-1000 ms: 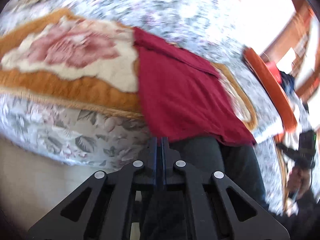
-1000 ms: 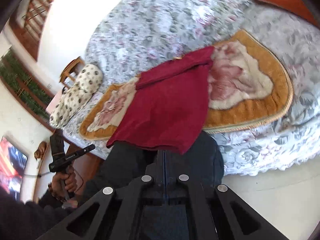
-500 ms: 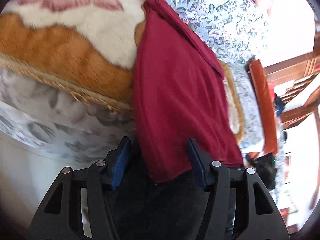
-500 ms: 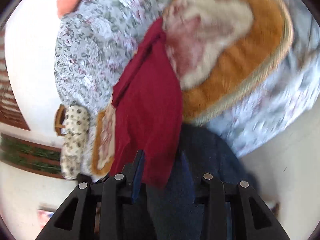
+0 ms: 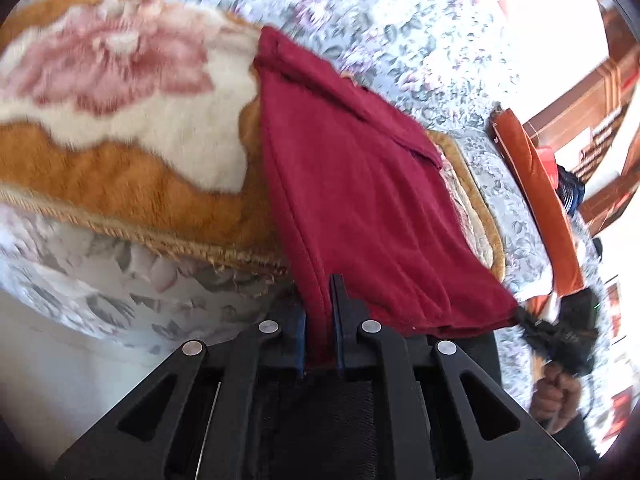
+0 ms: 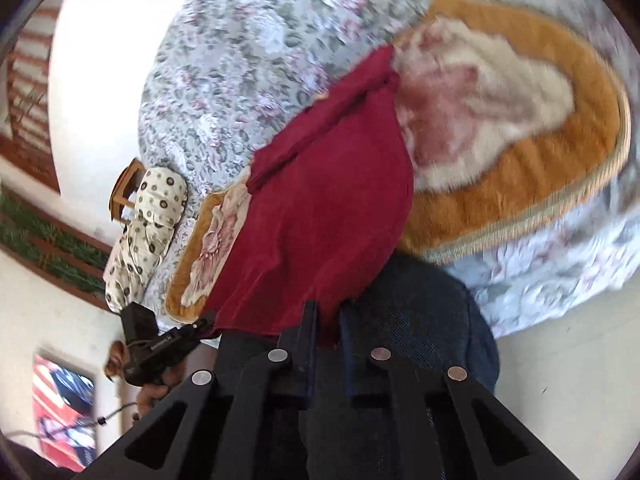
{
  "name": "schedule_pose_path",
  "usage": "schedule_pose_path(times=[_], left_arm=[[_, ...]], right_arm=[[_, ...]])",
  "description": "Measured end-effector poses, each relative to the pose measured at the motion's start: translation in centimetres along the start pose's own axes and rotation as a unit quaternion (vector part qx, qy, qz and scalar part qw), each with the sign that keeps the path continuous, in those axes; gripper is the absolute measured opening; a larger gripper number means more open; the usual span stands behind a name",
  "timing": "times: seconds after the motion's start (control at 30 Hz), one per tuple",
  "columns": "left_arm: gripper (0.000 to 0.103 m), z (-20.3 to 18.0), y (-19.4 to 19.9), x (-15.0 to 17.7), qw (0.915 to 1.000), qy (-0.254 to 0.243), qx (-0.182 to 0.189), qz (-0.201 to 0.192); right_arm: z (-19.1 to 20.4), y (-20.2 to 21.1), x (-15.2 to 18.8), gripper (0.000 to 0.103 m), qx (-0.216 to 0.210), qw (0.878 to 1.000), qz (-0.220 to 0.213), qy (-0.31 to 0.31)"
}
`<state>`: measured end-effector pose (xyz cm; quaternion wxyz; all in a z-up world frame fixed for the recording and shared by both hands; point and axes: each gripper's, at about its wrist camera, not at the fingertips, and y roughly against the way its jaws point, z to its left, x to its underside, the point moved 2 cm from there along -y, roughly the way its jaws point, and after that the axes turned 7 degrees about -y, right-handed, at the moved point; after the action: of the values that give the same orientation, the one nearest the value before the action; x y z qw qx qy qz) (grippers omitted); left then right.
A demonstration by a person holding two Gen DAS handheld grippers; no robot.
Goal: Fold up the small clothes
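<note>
A dark red garment [image 5: 360, 208] lies across an orange floral mat [image 5: 120, 184] on a flowered bed and hangs over the near edge. My left gripper [image 5: 319, 312] is shut on the garment's near left corner. My right gripper [image 6: 327, 322] is shut on the near right corner of the same garment [image 6: 320, 224]. Each gripper shows in the other's view, the right one [image 5: 560, 332] and the left one [image 6: 160, 344], at the far corner of the hem.
The bed carries a grey-blue floral cover [image 6: 248, 64]. A spotted cream pillow [image 6: 148, 232] lies at its left end, an orange cushion [image 5: 536, 200] at its right. My dark trousers [image 6: 420, 320] are right below the hem. Wooden furniture [image 5: 608, 92] stands beyond.
Both grippers went from shut and empty, to open around the hanging hem, to shut on its two near corners. The hem is now pulled taut between them.
</note>
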<state>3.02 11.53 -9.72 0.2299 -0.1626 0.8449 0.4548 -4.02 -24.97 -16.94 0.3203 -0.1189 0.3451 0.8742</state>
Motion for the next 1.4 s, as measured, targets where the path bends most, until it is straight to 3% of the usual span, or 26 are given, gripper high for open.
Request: schedule_pose_path(times=[0.13, 0.27, 0.4, 0.53, 0.63, 0.83, 1.0, 1.2, 1.27, 1.33, 1.4], left_arm=[[0.008, -0.7, 1.2, -1.6, 0.9989, -0.027, -0.016, -0.036], [0.009, -1.7, 1.4, -5.4, 0.9957, -0.042, -0.016, -0.081], [0.008, -2.2, 0.0, -11.3, 0.9920, -0.052, -0.014, -0.114], [0.008, -1.0, -3.0, -17.9, 0.9904, -0.017, -0.007, -0.137], [0.009, -0.2, -5.7, -22.3, 0.9884, -0.012, -0.032, -0.148], [0.008, 2.0, -11.9, -28.6, 0.9893, 0.018, -0.078, -0.122], [0.009, 3.0, -16.1, -32.5, 0.9885, 0.015, -0.102, -0.111], [0.009, 5.8, -21.2, -34.4, 0.9863, 0.018, -0.143, -0.079], [0.011, 7.0, -23.3, -34.1, 0.9855, 0.022, -0.160, -0.051], [0.012, 8.5, -25.0, -33.5, 0.9847, 0.040, -0.169, -0.013], [0.018, 9.6, -25.5, -33.2, 0.9877, 0.062, -0.143, 0.012]], right_arm=[[2.1, 1.9, -1.7, 0.009, -0.006, 0.998, -0.030, 0.047], [3.7, 1.8, -5.3, 0.009, -0.010, 0.996, -0.056, 0.073], [4.9, 0.2, -10.8, 0.009, -0.014, 0.992, -0.087, 0.088], [5.5, -1.9, -17.0, 0.009, -0.022, 0.989, -0.121, 0.080], [6.3, -4.3, -21.5, 0.009, 0.007, 0.985, -0.147, 0.092], [8.5, -9.9, -28.4, 0.009, 0.109, 0.966, -0.171, 0.162], [8.4, -14.6, -33.1, 0.009, 0.161, 0.954, -0.164, 0.193], [5.8, -19.9, -36.5, 0.009, 0.202, 0.948, -0.143, 0.200], [4.0, -22.8, -37.0, 0.009, 0.177, 0.963, -0.087, 0.184], [2.5, -25.0, -37.0, 0.011, 0.179, 0.967, -0.042, 0.178], [1.5, -26.0, -36.8, 0.012, 0.177, 0.967, -0.017, 0.180]])
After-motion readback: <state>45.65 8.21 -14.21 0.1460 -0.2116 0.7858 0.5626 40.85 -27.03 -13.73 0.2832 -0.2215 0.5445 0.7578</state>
